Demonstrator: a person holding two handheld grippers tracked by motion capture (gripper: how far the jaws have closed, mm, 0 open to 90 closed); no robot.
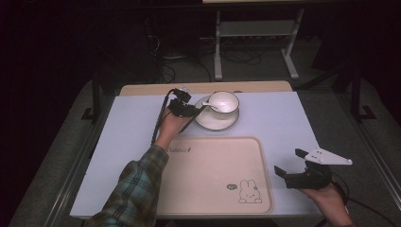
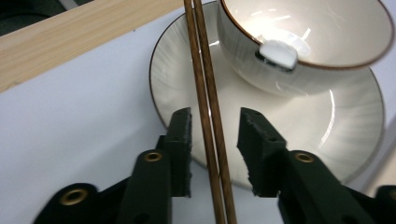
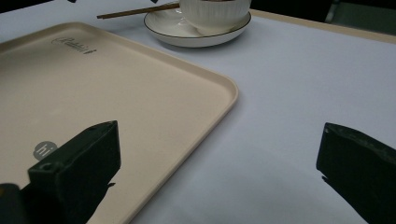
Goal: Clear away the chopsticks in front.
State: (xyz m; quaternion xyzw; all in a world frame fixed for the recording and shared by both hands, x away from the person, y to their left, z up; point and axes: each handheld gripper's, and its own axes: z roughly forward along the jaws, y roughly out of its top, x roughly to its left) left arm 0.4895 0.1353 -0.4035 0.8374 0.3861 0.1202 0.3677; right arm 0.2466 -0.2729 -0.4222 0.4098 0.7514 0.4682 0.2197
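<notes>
A desk (image 1: 293,123) covered by a pale lilac-white sheet is seen from above, with a strip of light wood left bare along its far edge. Around it the room is kept dark; a grey floor, a white metal frame (image 1: 255,42) and some loose cables are made out behind the desk.

One beige tray (image 1: 213,175) is laid at the near edge of the desk, printed with a rabbit figure and a small round mark. One white saucer (image 1: 215,124) with a dark rim is set beyond the tray, toward the far edge, and one white bowl (image 1: 223,102) is stood on it. One white spoon (image 1: 210,105) is rested in the bowl. Two brown chopsticks (image 2: 211,116) are counted, lying side by side across the left rim of the saucer, with their near ends pointed toward the tray.

Two grippers are held. The left gripper (image 1: 189,111) is placed just left of the saucer; in the left gripper view its jaws are parted, the pair of chopsticks is passed between them, and a gap is seen on each side. The right gripper (image 1: 289,163) is held at the near right corner, beside the tray, and its jaws are spread wide with nothing between them.
</notes>
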